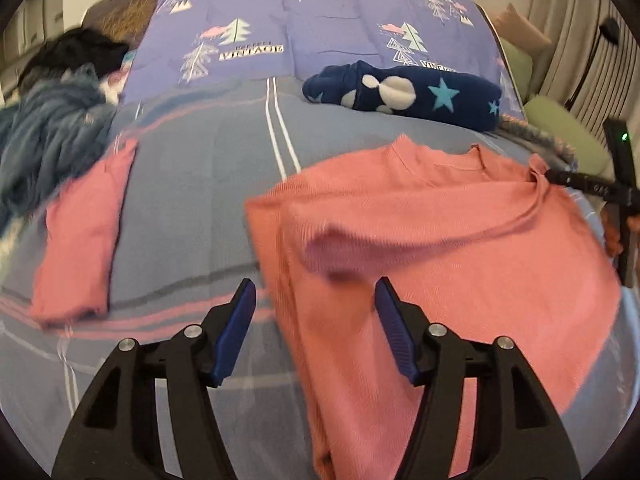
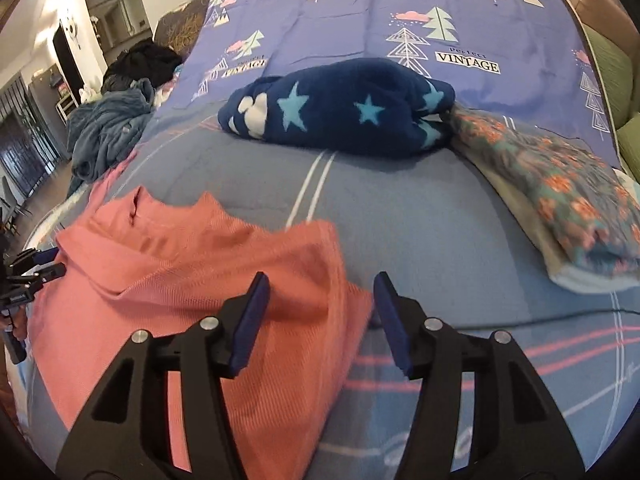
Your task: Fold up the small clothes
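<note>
Bed with a grey-blue striped cover point(image 1: 208, 184), purple tree-print sheet point(image 1: 312, 28) behind. Salmon-pink ribbed knit top point(image 1: 432, 232) lies partly folded on the cover, collar toward the sheet, one side doubled over and rumpled. Left gripper point(image 1: 316, 320): jaws apart, nothing between the pads, hovering over the top's near edge. Right gripper point(image 2: 322, 312): jaws apart, empty, over the top's folded corner. Risk: the loose fold looks unsettled; pinching only one layer would drag it open and skew the edges. Navy star-print fleece bundle point(image 2: 340, 108) sits well clear.
</note>
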A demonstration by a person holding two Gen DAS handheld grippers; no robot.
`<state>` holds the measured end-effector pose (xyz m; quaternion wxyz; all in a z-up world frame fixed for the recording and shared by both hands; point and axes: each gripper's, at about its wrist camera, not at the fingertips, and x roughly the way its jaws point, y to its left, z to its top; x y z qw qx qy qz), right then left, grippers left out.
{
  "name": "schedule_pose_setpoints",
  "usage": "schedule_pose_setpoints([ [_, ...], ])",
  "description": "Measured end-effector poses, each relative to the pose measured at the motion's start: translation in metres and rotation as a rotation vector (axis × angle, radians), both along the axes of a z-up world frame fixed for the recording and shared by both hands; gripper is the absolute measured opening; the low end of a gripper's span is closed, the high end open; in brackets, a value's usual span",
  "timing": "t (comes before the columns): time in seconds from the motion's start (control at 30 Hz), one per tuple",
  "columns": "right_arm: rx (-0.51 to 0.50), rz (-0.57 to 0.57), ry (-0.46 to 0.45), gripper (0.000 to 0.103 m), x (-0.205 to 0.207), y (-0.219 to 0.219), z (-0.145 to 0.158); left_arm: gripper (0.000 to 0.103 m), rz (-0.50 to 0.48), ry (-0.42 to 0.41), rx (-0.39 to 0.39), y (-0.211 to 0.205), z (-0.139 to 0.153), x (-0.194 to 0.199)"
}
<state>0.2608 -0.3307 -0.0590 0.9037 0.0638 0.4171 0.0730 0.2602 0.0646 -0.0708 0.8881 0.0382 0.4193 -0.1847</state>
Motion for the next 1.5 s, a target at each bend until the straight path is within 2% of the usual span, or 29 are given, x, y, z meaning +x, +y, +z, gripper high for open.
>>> schedule_pose_setpoints([
  [0.03,0.023,-0.018,0.007,0.013,0.004,-0.003,-0.001,0.062,0.009,-0.013,0.006,-0.002,0.001,0.008],
  [0.07,0.036,-0.047,0.012,0.008,0.007,-0.008,-0.002,0.062,0.020,-0.023,0.007,-0.003,0.002,0.015],
  [0.1,0.051,-0.074,0.012,0.007,0.009,-0.012,-0.002,0.062,0.069,-0.047,0.015,-0.003,0.004,0.029],
  [0.17,0.123,-0.138,0.023,0.007,0.012,-0.027,-0.005,0.062,0.151,-0.056,0.000,0.000,0.009,0.052],
  [0.27,0.193,-0.164,0.045,0.008,0.011,-0.038,-0.011,0.065,0.222,-0.035,-0.179,0.017,0.024,0.074],
  [0.33,0.176,-0.163,0.047,0.010,0.008,-0.039,-0.014,0.074,0.196,-0.007,-0.318,0.025,0.037,0.075],
  [0.4,0.176,-0.164,0.045,0.010,0.006,-0.040,-0.015,0.083,0.166,-0.004,-0.359,0.026,0.046,0.072],
  [0.53,0.205,-0.173,0.043,0.012,0.007,-0.043,-0.015,0.086,0.128,-0.022,-0.331,0.027,0.056,0.058],
  [0.67,0.239,-0.180,0.042,0.017,0.006,-0.046,-0.014,0.086,0.107,0.022,-0.303,0.029,0.036,0.058],
  [0.77,0.276,-0.166,0.054,0.032,0.008,-0.047,-0.014,0.086,0.084,0.088,-0.299,0.021,0.011,0.067],
  [0.8,0.287,-0.159,0.057,0.038,0.009,-0.046,-0.014,0.082,0.085,0.099,-0.295,0.018,0.003,0.071],
  [0.87,0.281,-0.155,0.058,0.040,0.011,-0.043,-0.013,0.054,0.087,0.112,-0.308,0.013,-0.007,0.077],
  [0.9,0.273,-0.152,0.056,0.034,0.012,-0.041,-0.012,0.026,0.089,0.122,-0.329,0.011,-0.011,0.083],
  [0.93,0.267,-0.143,0.052,0.004,0.013,-0.039,-0.010,0.002,0.099,0.122,-0.339,0.010,-0.012,0.085],
  [0.97,0.252,-0.145,0.033,0.004,0.012,-0.037,-0.005,0.003,0.108,0.111,-0.346,0.010,-0.011,0.087],
  [1.07,0.245,-0.137,-0.083,0.003,-0.001,-0.036,0.020,0.002,0.089,-0.004,-0.357,0.007,0.013,0.075],
  [1.13,0.239,-0.144,-0.102,0.003,0.001,-0.036,0.027,0.002,0.086,-0.075,-0.321,0.008,0.029,0.068],
  [1.17,0.213,-0.161,-0.082,0.004,0.007,-0.036,0.023,0.002,0.098,-0.083,-0.301,0.008,0.031,0.070],
  [1.2,0.183,-0.179,-0.050,0.009,0.013,-0.035,0.017,0.003,0.124,-0.066,-0.267,0.006,0.028,0.078],
  [1.23,0.154,-0.198,-0.012,0.017,0.017,-0.035,0.008,0.009,0.128,-0.046,-0.245,0.005,0.024,0.083],
  [1.27,0.125,-0.234,0.041,0.021,0.018,-0.035,-0.003,0.017,0.123,-0.014,-0.207,0.001,0.018,0.090],
  [1.3,0.149,-0.248,0.066,0.025,0.011,-0.037,-0.010,0.036,0.143,0.030,-0.121,-0.004,0.009,0.096],
  [1.33,0.186,-0.250,0.059,0.025,-0.003,-0.041,-0.011,0.043,0.155,0.049,-0.076,-0.006,0.006,0.096],
  [1.37,0.206,-0.252,0.041,0.025,-0.019,-0.045,-0.008,0.043,0.141,0.052,-0.056,-0.007,0.006,0.089],
  [1.43,0.224,-0.254,0.011,0.038,-0.053,-0.053,-0.003,0.052,0.102,0.027,-0.079,-0.001,0.016,0.064],
  [1.5,0.238,-0.259,-0.011,0.041,-0.099,-0.062,0.001,0.065,0.100,0.005,-0.116,0.012,0.027,0.035],
])
